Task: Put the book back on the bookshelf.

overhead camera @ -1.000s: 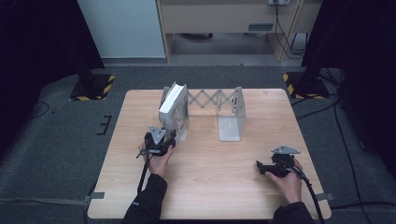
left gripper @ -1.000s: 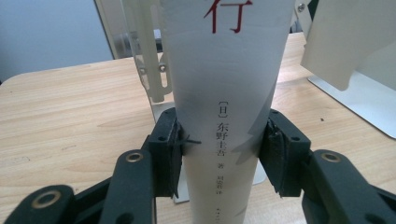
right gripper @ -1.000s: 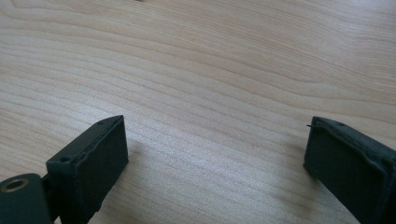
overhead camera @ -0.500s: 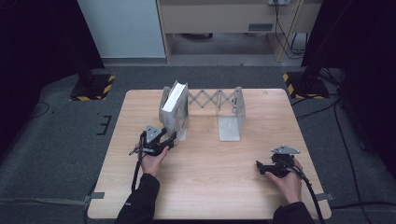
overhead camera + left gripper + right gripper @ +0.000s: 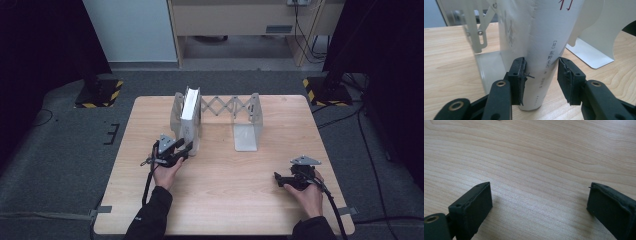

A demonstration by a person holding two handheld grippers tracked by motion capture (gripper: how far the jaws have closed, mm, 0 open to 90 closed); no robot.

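Observation:
A white book (image 5: 190, 112) stands upright at the left end of a white expanding book rack (image 5: 227, 106). My left gripper (image 5: 187, 149) is at the book's near lower edge. In the left gripper view its jaws have just been closing, with the book's spine (image 5: 546, 47) between them. Both pads (image 5: 518, 75) press against the spine, so the gripper (image 5: 541, 75) is shut on it. My right gripper (image 5: 276, 180) rests low over the bare table at the front right. Its jaws stand wide open (image 5: 539, 202) with nothing but wood between them.
The rack's right bookend (image 5: 248, 134) stands apart from the book, with a gap between them. The wooden table (image 5: 225, 200) has free room in front and to the right. Dark floor, a cabinet and cables lie beyond the far edge.
The left hand has edged slightly toward the book's base. The right hand has kept still.

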